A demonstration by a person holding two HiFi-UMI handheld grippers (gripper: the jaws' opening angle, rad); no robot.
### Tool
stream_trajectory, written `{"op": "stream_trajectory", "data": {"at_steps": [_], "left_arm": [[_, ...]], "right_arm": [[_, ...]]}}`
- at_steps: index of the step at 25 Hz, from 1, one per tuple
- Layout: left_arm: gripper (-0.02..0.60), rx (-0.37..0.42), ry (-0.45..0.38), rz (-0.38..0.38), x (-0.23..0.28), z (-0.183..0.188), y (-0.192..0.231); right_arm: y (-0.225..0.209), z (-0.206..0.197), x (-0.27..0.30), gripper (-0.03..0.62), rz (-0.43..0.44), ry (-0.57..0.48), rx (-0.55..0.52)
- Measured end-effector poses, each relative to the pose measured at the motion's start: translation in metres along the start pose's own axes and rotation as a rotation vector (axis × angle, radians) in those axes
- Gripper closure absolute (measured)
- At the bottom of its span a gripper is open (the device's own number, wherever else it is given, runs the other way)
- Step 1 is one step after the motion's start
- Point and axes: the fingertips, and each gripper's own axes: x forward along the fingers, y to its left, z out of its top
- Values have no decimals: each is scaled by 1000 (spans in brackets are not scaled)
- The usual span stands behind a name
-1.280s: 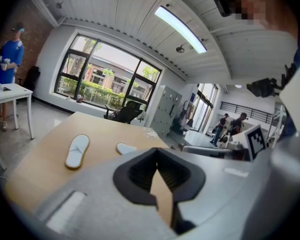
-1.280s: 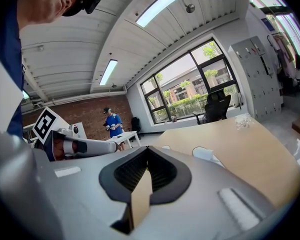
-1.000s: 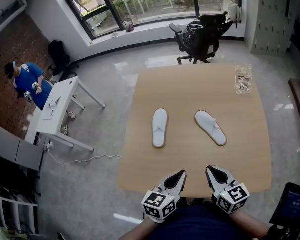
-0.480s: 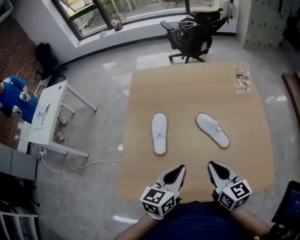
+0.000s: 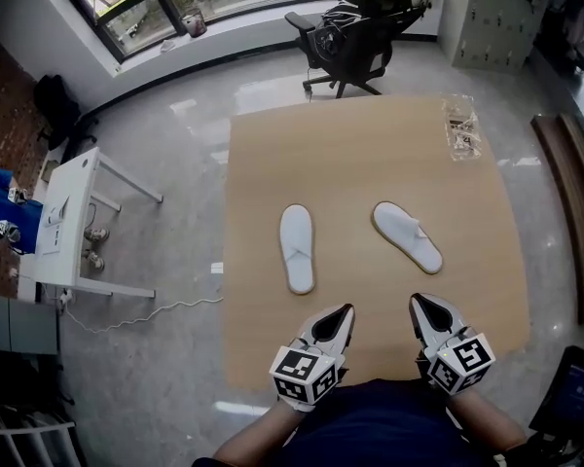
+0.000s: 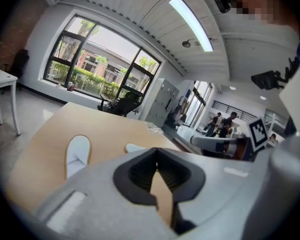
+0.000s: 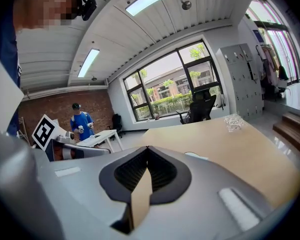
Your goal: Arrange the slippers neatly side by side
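Two white slippers lie apart on a wooden table [image 5: 350,154]: the left slipper [image 5: 296,248] straight, the right slipper [image 5: 407,235] angled away, so the pair is not yet aligned. The left gripper [image 5: 343,311] and right gripper [image 5: 420,305] hover near the table's near edge, jaws pressed together, empty. A clear packet [image 5: 461,125] sits far off; nothing blocks either reach

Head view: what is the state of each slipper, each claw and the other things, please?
left slipper: flat on the table, straight, untouched.
right slipper: flat, turned at an angle, apart from the left slipper.
left claw: shut, empty.
right claw: shut, empty.
clear packet: lying at the table's far right corner.
office chair: upright, beyond the table.
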Motion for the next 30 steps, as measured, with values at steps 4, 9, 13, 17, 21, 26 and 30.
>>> {"op": "stream_trajectory", "data": {"at_steps": [4, 9, 13, 17, 21, 26, 30], "left_arm": [[578, -19, 11, 48, 8, -2, 10], [578, -24, 30, 95, 21, -12, 17], [578, -27, 12, 166, 22, -9, 41], [578, -17, 27, 205, 27, -10, 65], [578, -5, 45, 232, 33, -13, 87], [578, 47, 58, 273, 38, -16, 109], [578, 64, 81, 287, 42, -20, 123]], "right_arm": [[-16, 6, 9, 583, 5, 3, -15], [-45, 5, 22, 583, -6, 7, -29], [-60, 2, 32, 582, -22, 28, -44], [-73, -1, 43, 582, -41, 44, -100], [-90, -10, 54, 582, -65, 67, -151], [-109, -20, 69, 582, -87, 97, -183], [-116, -29, 81, 582, -96, 124, -192]]}}
